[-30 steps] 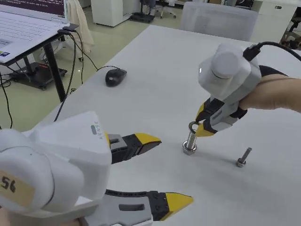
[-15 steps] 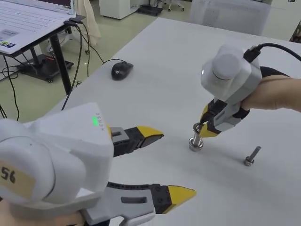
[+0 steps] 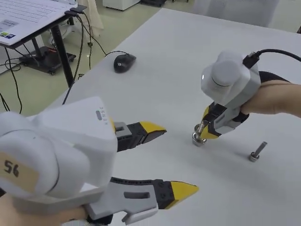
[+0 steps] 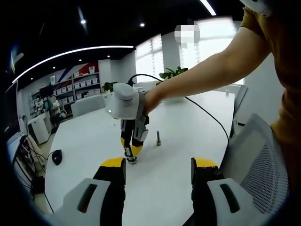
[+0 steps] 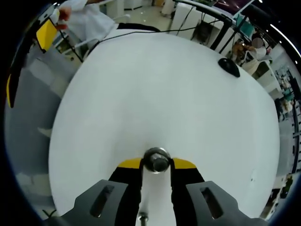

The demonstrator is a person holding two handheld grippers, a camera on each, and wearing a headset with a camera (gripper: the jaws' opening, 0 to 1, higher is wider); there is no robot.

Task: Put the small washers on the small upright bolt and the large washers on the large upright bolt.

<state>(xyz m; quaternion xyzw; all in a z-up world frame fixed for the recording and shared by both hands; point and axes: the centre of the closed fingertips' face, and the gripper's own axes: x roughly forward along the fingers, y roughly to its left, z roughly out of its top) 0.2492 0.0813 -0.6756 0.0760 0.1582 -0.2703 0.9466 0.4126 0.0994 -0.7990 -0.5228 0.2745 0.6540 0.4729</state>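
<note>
1. The right hand-held gripper (image 3: 205,135) is nearly closed; its tips touch both sides of a washer (image 5: 150,154) around the large bolt (image 3: 199,133).
2. The left hand-held gripper (image 3: 176,159) is wide open and holds nothing, at 7 o'clock from this bolt.
3. The small bolt (image 3: 256,152) stands on the tabletop (image 3: 164,56) at 4 o'clock, apart.

White table (image 3: 164,56), mouse (image 3: 124,62), large bolt (image 3: 199,135), small bolt (image 3: 257,152)
</note>
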